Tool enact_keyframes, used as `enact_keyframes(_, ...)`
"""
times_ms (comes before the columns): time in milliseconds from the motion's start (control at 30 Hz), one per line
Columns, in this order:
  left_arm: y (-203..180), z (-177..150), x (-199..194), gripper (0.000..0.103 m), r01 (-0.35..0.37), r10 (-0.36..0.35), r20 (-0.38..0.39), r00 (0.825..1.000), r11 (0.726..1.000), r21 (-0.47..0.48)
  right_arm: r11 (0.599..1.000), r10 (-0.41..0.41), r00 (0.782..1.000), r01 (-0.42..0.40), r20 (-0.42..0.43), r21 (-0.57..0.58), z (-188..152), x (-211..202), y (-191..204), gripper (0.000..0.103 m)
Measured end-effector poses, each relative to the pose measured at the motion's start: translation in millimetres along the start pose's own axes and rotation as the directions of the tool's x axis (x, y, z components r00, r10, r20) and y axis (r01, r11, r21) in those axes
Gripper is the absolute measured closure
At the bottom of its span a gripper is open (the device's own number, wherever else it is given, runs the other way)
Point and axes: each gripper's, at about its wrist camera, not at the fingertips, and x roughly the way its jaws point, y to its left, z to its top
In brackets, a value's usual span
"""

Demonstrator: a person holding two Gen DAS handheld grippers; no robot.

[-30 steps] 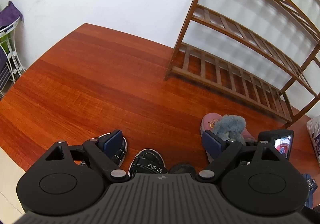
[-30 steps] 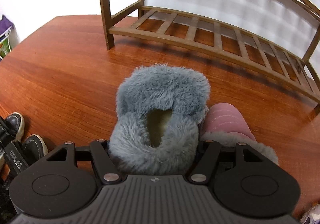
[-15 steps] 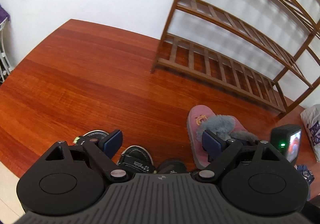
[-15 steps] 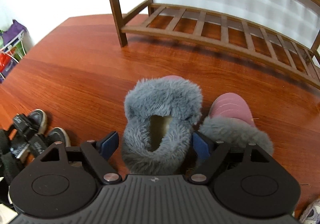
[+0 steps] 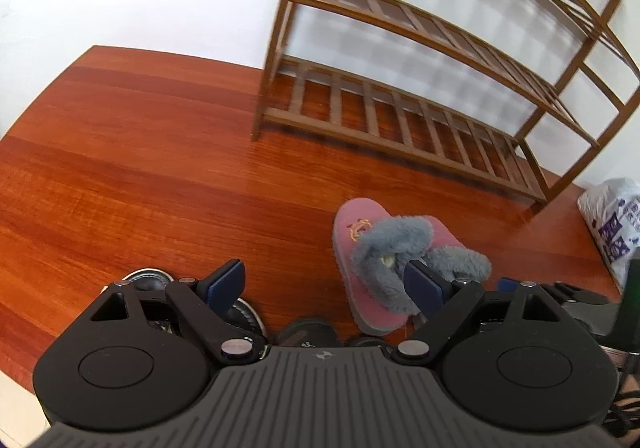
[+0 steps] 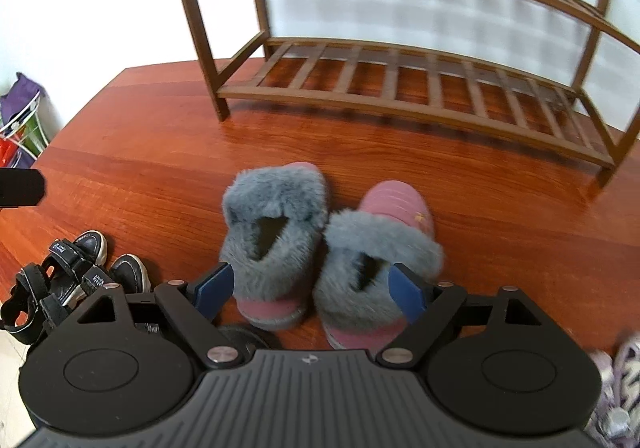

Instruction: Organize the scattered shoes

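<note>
Black sandals (image 5: 240, 312) lie mostly hidden beneath the left gripper (image 5: 324, 282); a light sneaker (image 6: 616, 380) is cropped at four o'clock.

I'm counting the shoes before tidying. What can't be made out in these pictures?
- Left wrist view: dark shoes mostly hidden behind the left gripper.
- Right wrist view: pale shoes cut off by the right edge, blurred.
- Right wrist view: sandals partly behind the right gripper; count unclear.
</note>
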Motion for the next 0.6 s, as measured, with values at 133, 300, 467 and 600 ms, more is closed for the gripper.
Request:
enact_keyframes(133,-16.0,-6.3,4.2,0.015,0.013,-0.012,-0.024,1.0,0.999,0.039,0.999,-0.02,1.0,0.02,0.01,0.032,-10.8,-22.2,-11.7,0.013)
enact_keyframes(300,-36.2,-22.0,1.5,0.015,0.027,-0.024,-0.045,0.999,0.998,0.062,0.997,-0.043,0.999,0.042,0.006,0.066,-30.5,-46.4,-24.2,0.01)
enact_keyframes(467,-55.8,-43.8,-8.0,0.015,0.024,-0.02,-0.055,0.998,0.997,0.068,0.996,-0.058,0.998,0.058,-0.008,0.067,-54.0,-65.2,-31.3,0.01)
enact_keyframes(600,-71.1,-62.5,-23.4,0.015,0.013,-0.01,-0.044,0.999,0.997,0.07,0.997,-0.06,0.998,0.06,-0.001,0.055,-74.7,-85.5,-36.0,0.009)
